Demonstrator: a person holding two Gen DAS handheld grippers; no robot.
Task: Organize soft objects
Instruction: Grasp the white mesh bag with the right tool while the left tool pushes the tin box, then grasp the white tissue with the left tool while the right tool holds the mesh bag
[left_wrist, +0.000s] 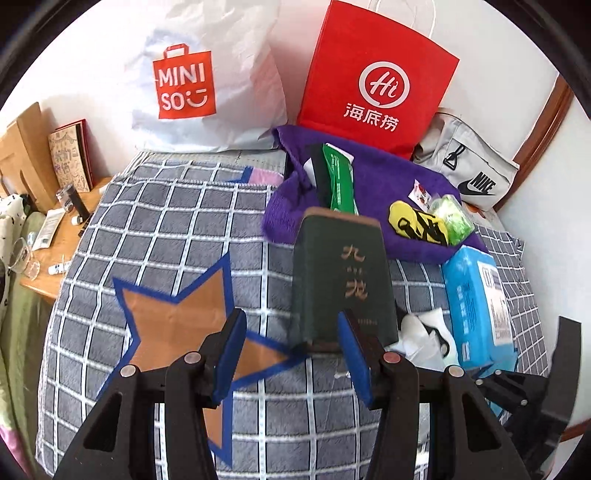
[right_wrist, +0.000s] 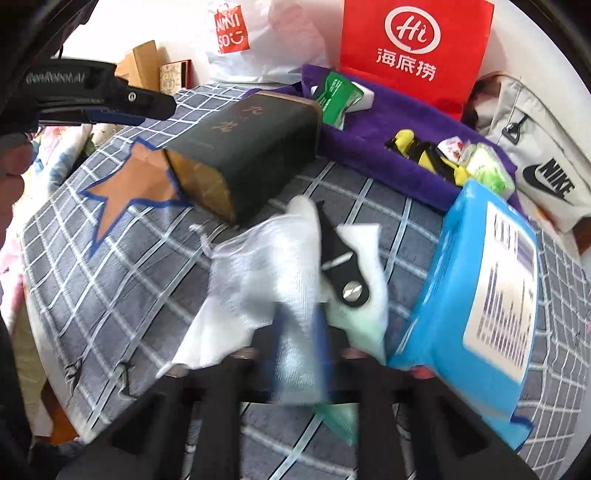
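Observation:
My right gripper (right_wrist: 299, 343) is shut on a white see-through bag (right_wrist: 258, 266) that lies crumpled on the checked bedspread (right_wrist: 122, 266); a black strap with a metal snap (right_wrist: 343, 266) and something pale green show in it. The same bag (left_wrist: 417, 332) lies low at the right in the left wrist view. My left gripper (left_wrist: 291, 350) is open, with only bedspread between its blue pads. A dark green book (left_wrist: 340, 280) stands just beyond its right finger. A blue wipes pack (right_wrist: 476, 288) lies right of the bag.
A purple towel (left_wrist: 369, 192) carries a green packet (left_wrist: 340, 181), a yellow-black item (left_wrist: 417, 225) and a green tissue pack (left_wrist: 452, 218). Behind stand a red paper bag (left_wrist: 376, 81), a white Miniso bag (left_wrist: 192, 81) and a grey Nike bag (left_wrist: 469, 173). A blue-edged brown star (left_wrist: 173, 325) marks the bedspread.

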